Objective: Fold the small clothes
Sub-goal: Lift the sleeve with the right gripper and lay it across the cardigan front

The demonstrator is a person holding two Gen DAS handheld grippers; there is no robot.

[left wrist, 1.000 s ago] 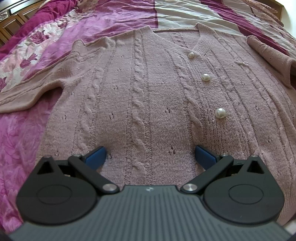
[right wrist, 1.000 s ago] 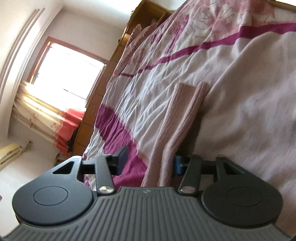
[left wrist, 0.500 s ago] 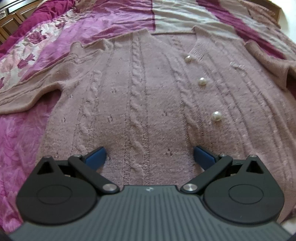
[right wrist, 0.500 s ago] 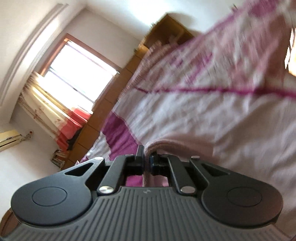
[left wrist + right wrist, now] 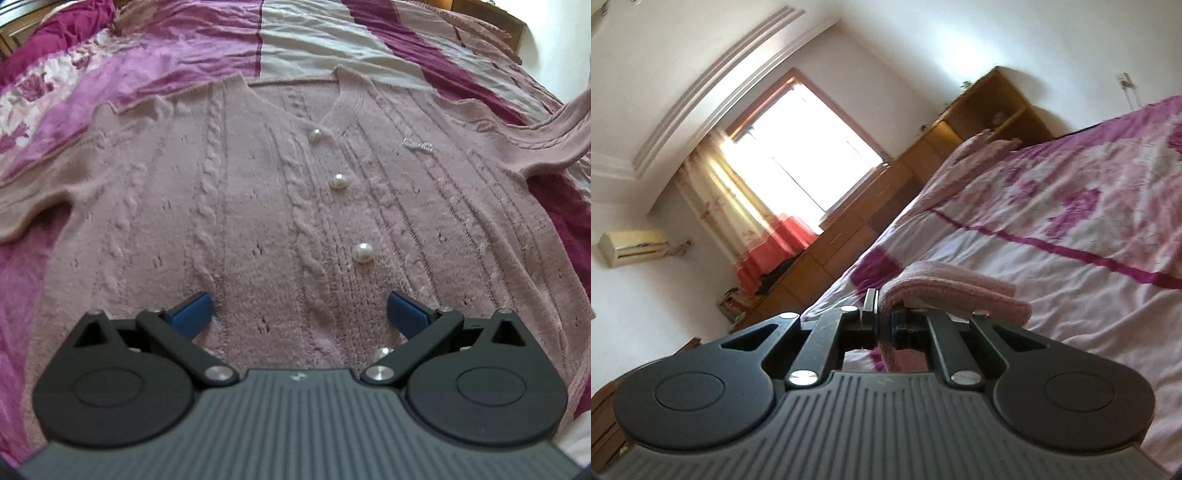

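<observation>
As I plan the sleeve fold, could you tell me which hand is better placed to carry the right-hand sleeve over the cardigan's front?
Probably the right. Its tool is already shut on the sleeve, lifted off the bedspread. The left tool is open over the cardigan, gripping nothing.

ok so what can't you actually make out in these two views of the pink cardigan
- Left wrist view: the pink cable-knit cardigan has its hem hidden behind the open left gripper, and its fourth pearl button half hidden.
- Left wrist view: the raised sleeve runs off the right edge.
- Right wrist view: the right gripper, shut on the sleeve cuff, covers the pinched part.
</observation>
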